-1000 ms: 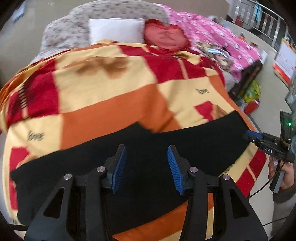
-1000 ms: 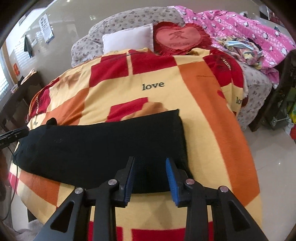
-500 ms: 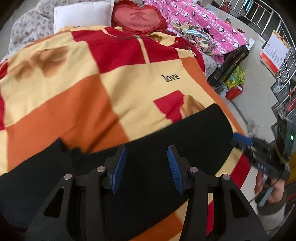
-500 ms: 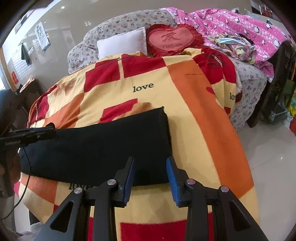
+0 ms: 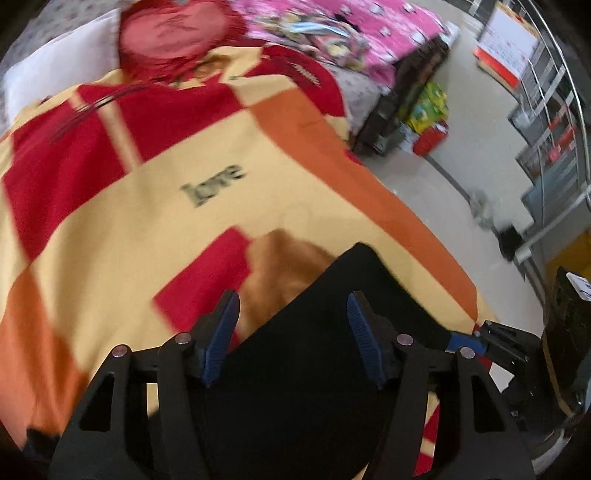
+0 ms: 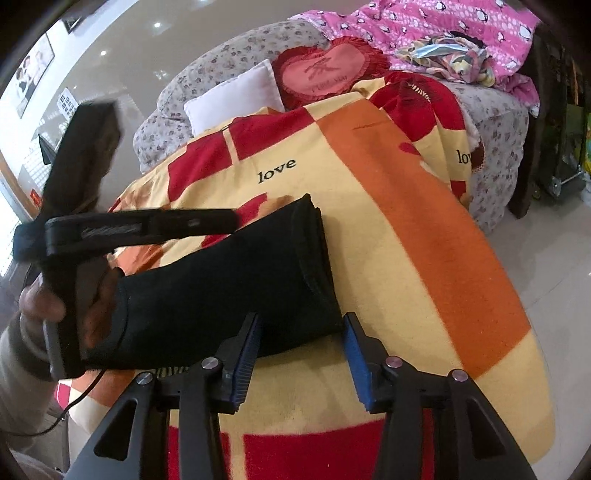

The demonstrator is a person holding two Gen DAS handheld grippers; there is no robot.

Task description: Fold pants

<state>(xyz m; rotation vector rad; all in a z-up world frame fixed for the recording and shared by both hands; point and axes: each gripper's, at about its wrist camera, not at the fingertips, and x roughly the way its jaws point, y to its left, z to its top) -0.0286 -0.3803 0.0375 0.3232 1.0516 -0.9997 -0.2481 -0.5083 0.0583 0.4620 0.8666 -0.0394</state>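
Black pants (image 6: 236, 280) lie across a red, orange and yellow "love" blanket (image 6: 424, 236), folded lengthwise into a long strip. My right gripper (image 6: 301, 354) is open, its blue pads just before the near corner of the pants' right end. My left gripper (image 5: 291, 339) is open and empty, hovering above the same right end of the pants (image 5: 325, 354). In the right wrist view the left gripper (image 6: 229, 219) reaches in from the left above the pants, held by a hand. The right gripper's tip (image 5: 469, 341) shows at the left wrist view's right edge.
A white pillow (image 6: 236, 96) and a red heart cushion (image 6: 325, 70) lie at the blanket's far end. A pink quilt (image 6: 461, 33) lies far right. Tiled floor (image 5: 480, 155) with boxes and shelving lies right of the bed.
My left gripper has swept right along the pants to their right end, coming close to the right gripper. The right gripper has moved closer to the pants' near right corner. Both stay open.
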